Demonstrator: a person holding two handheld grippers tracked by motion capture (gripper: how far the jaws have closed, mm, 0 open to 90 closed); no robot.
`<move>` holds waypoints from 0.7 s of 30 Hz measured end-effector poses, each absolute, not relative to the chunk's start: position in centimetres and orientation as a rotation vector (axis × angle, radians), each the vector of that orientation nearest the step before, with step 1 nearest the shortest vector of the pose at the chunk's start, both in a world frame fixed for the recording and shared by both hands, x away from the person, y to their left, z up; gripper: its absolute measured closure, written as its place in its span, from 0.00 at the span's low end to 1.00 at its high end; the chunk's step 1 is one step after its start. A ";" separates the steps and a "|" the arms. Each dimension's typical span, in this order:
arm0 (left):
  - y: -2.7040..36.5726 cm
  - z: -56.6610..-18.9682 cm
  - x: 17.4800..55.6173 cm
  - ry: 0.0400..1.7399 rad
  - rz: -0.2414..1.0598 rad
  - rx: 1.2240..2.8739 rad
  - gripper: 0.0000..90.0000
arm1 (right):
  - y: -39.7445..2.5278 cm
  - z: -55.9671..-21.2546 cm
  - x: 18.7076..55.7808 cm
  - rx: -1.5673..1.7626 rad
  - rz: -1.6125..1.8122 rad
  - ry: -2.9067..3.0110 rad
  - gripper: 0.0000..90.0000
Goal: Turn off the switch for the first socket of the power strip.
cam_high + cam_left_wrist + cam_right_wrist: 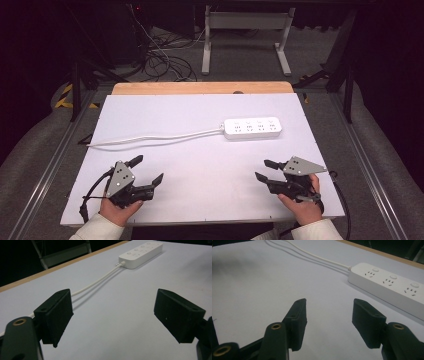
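High view, power strip (252,128) on white table (200,190), hand-held grippers apart.

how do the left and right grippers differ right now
The left gripper has its fingers spread wider than the right gripper. The left gripper sits beside the white cord; the right gripper sits below the power strip. Both are open, empty and hand-held over the white table.

White power strip (252,128) lies flat mid-table, cord (155,138) trailing left
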State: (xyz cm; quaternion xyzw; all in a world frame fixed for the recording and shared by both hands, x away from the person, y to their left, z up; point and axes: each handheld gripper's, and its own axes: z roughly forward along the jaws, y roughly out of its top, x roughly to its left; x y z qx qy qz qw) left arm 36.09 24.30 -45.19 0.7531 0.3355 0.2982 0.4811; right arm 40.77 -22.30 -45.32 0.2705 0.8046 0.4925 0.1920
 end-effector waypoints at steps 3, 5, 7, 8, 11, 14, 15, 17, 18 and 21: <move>24.3 -45.1 36.1 0.808 0.744 1.841 0.17 | -22.3 -45.3 40.7 0.758 1.387 2.256 0.51; 24.2 -45.1 36.0 0.808 0.743 1.840 0.18 | -22.3 -45.3 40.7 0.753 1.386 2.257 0.51; 24.2 -45.1 36.0 0.801 0.750 1.844 0.18 | -22.3 -45.3 40.7 0.749 1.384 2.258 0.50; 24.2 -45.1 36.0 0.801 0.754 1.846 0.18 | -22.3 -45.3 40.7 0.747 1.383 2.260 0.50; 24.3 -45.1 35.9 0.802 0.752 1.845 0.18 | -22.3 -45.2 40.7 0.745 1.385 2.260 0.50; 24.4 -45.0 35.8 0.800 0.749 1.833 0.18 | -22.2 -45.2 40.6 0.735 1.383 2.262 0.50; 24.4 -45.0 35.8 0.800 0.749 1.833 0.18 | -22.2 -45.2 40.6 0.735 1.383 2.262 0.50; 24.4 -45.0 35.8 0.800 0.754 1.833 0.18 | -22.1 -45.2 40.6 0.734 1.381 2.262 0.50; 24.4 -45.0 35.8 0.803 0.754 1.836 0.18 | -22.1 -45.2 40.6 0.734 1.379 2.262 0.50; 24.4 -45.0 35.8 0.806 0.755 1.837 0.18 | -22.2 -45.2 40.6 0.730 1.379 2.262 0.51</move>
